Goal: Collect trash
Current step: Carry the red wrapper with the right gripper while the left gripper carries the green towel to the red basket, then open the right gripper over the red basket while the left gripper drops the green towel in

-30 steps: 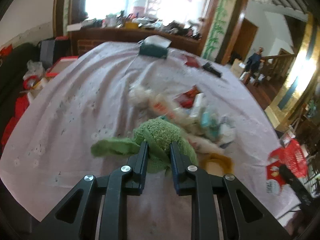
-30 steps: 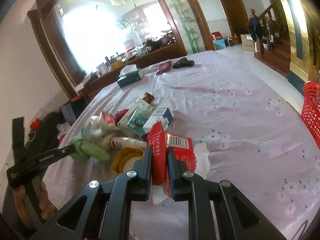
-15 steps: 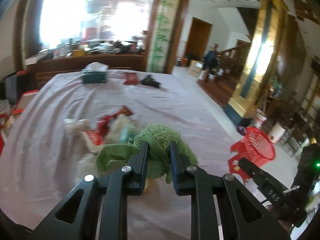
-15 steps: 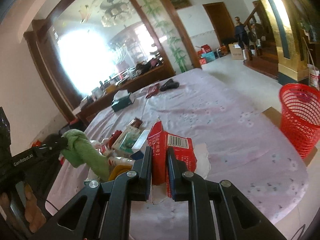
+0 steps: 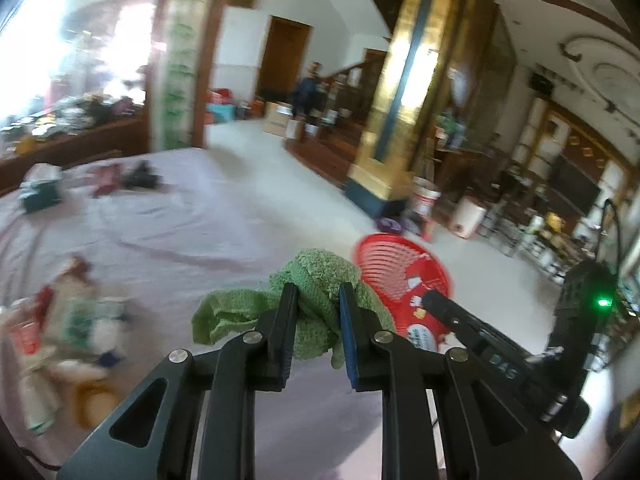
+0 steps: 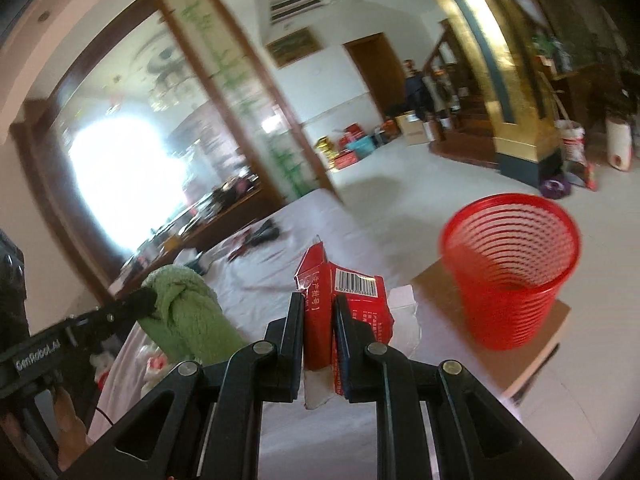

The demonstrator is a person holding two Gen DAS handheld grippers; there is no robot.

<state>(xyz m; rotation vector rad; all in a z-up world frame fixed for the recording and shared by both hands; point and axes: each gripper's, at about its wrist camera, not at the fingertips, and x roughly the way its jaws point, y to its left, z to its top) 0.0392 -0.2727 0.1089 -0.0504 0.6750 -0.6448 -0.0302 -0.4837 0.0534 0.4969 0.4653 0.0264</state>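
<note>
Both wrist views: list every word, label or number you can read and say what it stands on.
"GenRobot.AI": on the side of the left gripper, right wrist view.
"DAS": on the side of the right gripper, left wrist view, partly blurred.
"生产批号": down the red carton held in the right gripper.
Barcode digits on the carton: too small to read.
White print on the carton's side: unreadable.
Labels on the table's trash pile: blurred.

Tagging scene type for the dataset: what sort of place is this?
Likely a lived-in home's main hall: a big table under a lilac cloth, a wooden staircase by a gilded pillar, and boxes and buckets on the floor. A red basket serves as bin.
</note>
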